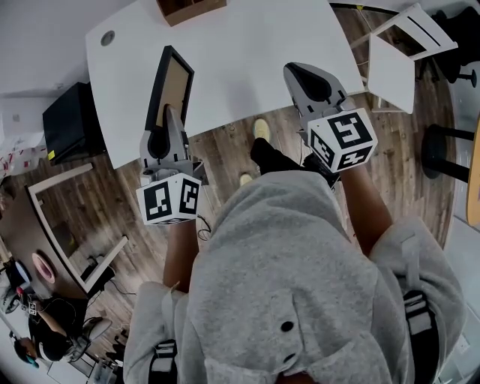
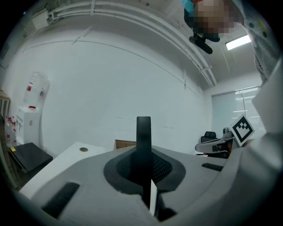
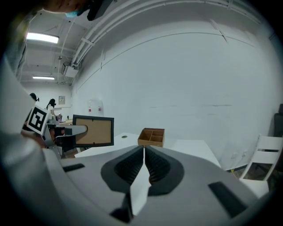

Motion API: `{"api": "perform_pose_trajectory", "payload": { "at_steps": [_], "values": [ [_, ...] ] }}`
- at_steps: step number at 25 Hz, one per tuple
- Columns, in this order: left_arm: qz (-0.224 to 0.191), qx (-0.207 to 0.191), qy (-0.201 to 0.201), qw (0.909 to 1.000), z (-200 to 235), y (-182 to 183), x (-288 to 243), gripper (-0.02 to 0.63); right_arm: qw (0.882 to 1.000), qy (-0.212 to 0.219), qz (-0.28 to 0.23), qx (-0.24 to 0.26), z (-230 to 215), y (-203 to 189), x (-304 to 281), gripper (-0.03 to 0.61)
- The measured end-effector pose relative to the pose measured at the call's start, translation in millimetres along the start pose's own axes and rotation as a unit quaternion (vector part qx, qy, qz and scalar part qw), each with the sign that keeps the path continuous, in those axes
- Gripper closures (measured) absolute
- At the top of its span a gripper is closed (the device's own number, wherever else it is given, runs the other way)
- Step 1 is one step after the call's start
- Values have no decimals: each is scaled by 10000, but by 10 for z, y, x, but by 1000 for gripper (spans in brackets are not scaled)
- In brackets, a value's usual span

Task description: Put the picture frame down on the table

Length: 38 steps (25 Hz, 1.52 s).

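Note:
A black picture frame [image 1: 169, 88] with a brown backing stands on edge over the near left part of the white table [image 1: 240, 52]. My left gripper [image 1: 166, 114] is shut on its near edge. In the left gripper view the frame [image 2: 143, 134] shows edge-on as a dark bar clamped between the jaws of my left gripper [image 2: 144, 152]. My right gripper [image 1: 295, 70] hovers over the table's front edge, to the right of the frame and apart from it. The right gripper [image 3: 144, 151] has its jaws shut with nothing in them, and the frame [image 3: 93, 131] appears at its left.
A wooden compartment box [image 1: 191, 7] sits at the table's far edge. A white chair [image 1: 401, 52] and a black stool [image 1: 442, 150] stand to the right of the table. A black cabinet [image 1: 71, 120] is at the left. The person's feet are on the wooden floor below.

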State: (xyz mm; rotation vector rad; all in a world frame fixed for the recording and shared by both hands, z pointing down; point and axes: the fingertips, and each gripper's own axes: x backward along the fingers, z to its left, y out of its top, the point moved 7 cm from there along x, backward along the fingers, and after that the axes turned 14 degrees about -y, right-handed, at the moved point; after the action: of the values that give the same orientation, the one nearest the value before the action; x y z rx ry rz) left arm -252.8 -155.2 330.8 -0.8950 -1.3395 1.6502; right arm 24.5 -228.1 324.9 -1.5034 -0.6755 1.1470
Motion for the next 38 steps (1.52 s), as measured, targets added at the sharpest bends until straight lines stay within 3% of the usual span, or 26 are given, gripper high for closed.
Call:
{"api": "perform_pose_trajectory", "payload": {
  "at_steps": [19,33,38],
  "values": [
    [282,-62,205,9994,52,-22,-556,588,9997,233,69,-57,-392,92,-495,549],
    [825,-230,483,9952,90,-348,-1019,588,9991,339,164,-202,-821,-39,-876,549],
    [1370,-771,655,9854,221,-507,-1098,588,9989,394,165,-185,-853,-15,-995,549]
  ]
}}
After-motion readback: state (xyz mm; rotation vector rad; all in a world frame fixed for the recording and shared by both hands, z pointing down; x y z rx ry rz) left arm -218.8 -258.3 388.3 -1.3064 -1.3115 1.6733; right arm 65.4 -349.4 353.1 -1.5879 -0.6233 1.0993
